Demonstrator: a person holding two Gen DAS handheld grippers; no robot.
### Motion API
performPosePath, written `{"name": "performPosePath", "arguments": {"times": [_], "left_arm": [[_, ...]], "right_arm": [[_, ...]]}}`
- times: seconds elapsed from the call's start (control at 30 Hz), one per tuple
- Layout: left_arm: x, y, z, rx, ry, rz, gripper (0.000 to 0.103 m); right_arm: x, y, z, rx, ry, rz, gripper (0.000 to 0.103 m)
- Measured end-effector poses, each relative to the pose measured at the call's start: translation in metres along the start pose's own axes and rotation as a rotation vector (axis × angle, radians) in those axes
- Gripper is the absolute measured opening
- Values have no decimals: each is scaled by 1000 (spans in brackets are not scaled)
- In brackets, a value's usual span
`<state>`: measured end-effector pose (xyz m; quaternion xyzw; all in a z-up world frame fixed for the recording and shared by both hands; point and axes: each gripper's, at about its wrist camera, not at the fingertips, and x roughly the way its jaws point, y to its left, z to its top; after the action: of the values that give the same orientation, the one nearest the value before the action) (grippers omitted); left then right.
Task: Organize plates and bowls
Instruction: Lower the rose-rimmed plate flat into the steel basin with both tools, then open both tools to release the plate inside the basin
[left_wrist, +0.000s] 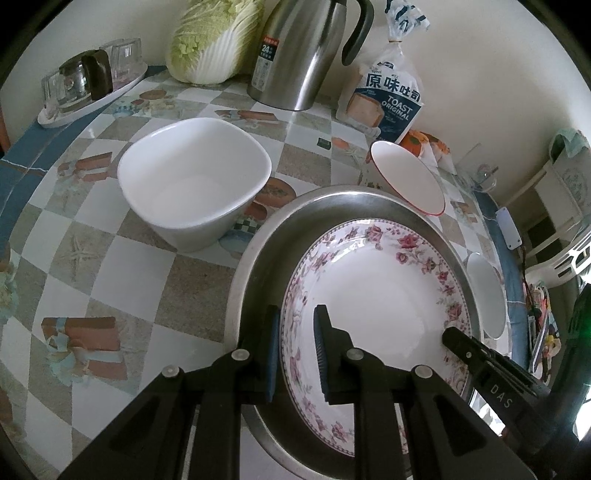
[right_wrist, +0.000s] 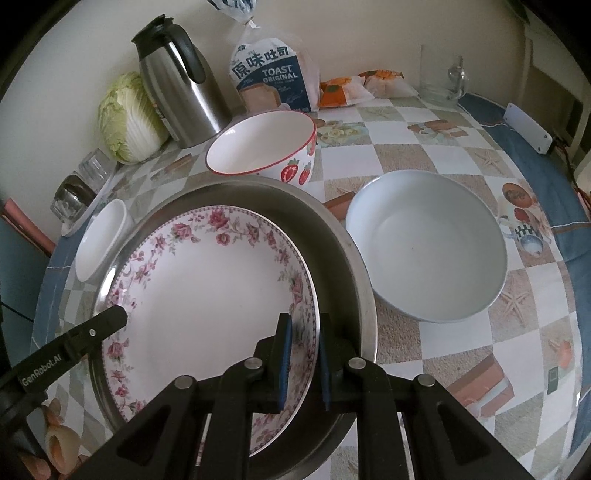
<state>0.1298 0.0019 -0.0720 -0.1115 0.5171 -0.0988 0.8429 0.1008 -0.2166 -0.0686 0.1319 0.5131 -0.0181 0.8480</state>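
A floral-rimmed plate (left_wrist: 380, 295) (right_wrist: 207, 291) lies in a wide steel pan (left_wrist: 332, 201) (right_wrist: 332, 236). My left gripper (left_wrist: 297, 354) straddles the plate's left rim, one pad outside and one inside, with small gaps. My right gripper (right_wrist: 304, 363) straddles its right rim the same way. A square white bowl (left_wrist: 192, 184) (right_wrist: 99, 240) stands left of the pan. A strawberry bowl (right_wrist: 266, 147) (left_wrist: 406, 177) stands behind it. A pale blue bowl (right_wrist: 424, 243) (left_wrist: 485, 295) stands to the right.
A steel thermos jug (left_wrist: 306, 51) (right_wrist: 181, 85), a cabbage (left_wrist: 214, 40), a toast bag (left_wrist: 388, 99) (right_wrist: 273, 77) and wrapped snacks (right_wrist: 347, 88) line the wall. A tray of glasses (left_wrist: 88, 85) and a glass mug (right_wrist: 443, 81) stand at the table's corners.
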Motion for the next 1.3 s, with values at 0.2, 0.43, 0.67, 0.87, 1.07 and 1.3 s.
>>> {"name": "performPosePath", "arguments": {"times": [0.2, 0.43, 0.67, 0.87, 1.07, 1.3], "left_arm": [[-4, -1, 0, 8, -12, 7, 18], [-5, -3, 0, 15, -18, 17, 18], [-23, -12, 4, 46, -78, 8, 31], [-32, -21, 4, 87, -119, 39, 50], [-36, -20, 4, 88, -148, 62, 71], [-38, -16, 4, 76, -168, 97, 89]], "right_arm": [[0, -1, 0, 3, 2, 4, 16], [-8, -4, 2, 6, -21, -3, 15], [-29, -4, 7, 3, -72, -14, 15], [-43, 0, 9, -21, -112, -26, 15], [-40, 1, 7, -28, -101, -36, 48], [-41, 5, 6, -55, -119, -41, 74]]}}
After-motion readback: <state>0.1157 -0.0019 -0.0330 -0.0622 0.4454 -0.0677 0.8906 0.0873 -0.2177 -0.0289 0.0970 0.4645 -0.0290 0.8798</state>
